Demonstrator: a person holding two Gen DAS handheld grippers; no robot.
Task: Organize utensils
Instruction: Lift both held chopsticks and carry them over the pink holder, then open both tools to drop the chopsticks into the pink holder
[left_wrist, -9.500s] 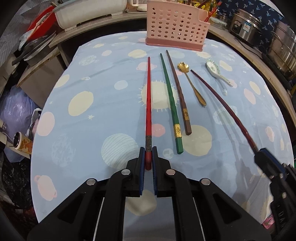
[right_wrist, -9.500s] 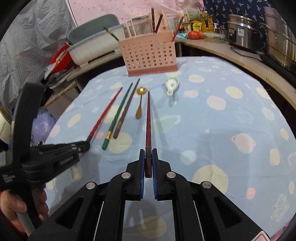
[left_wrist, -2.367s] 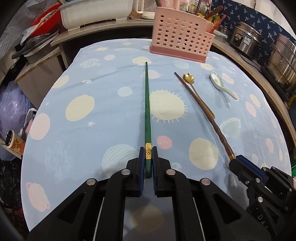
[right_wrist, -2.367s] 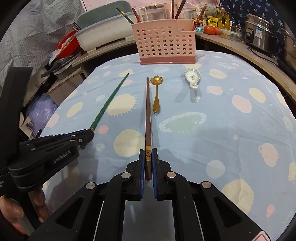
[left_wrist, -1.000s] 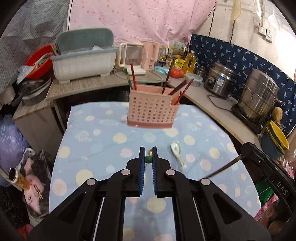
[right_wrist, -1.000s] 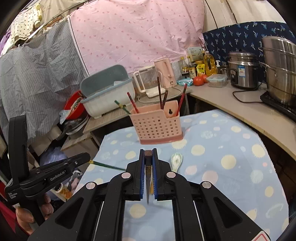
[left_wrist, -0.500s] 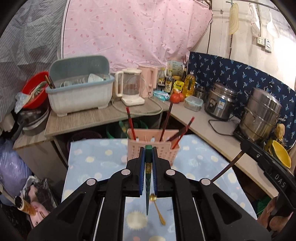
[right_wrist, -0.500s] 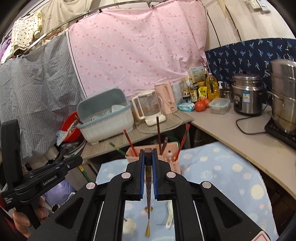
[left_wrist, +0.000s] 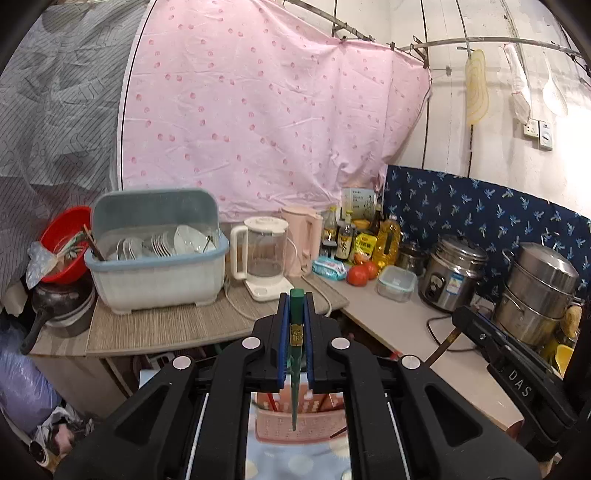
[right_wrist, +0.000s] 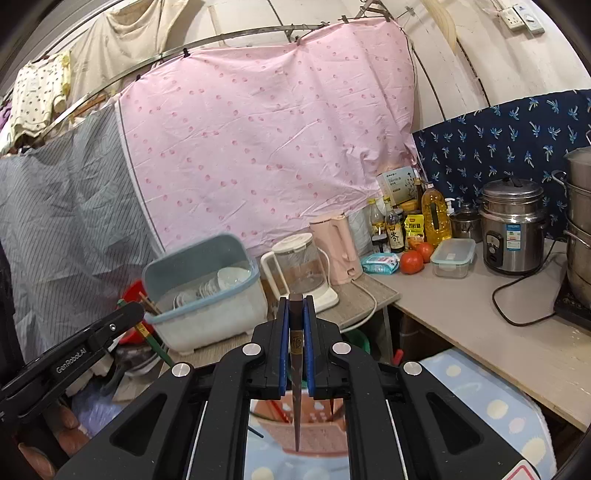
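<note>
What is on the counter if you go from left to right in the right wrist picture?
Dish box → clear kettle → pink kettle → wipes → tomatoes → lunch box → rice cooker.

A: Where are the cams? Each sits behind its own gripper, tilted up toward the pink curtain (left_wrist: 266, 122).

B: Yep, both high above the pink basket (right_wrist: 310, 428), and both catch the dish bin (left_wrist: 155, 266), kettle (right_wrist: 299, 269) and each other's gripper.
</note>
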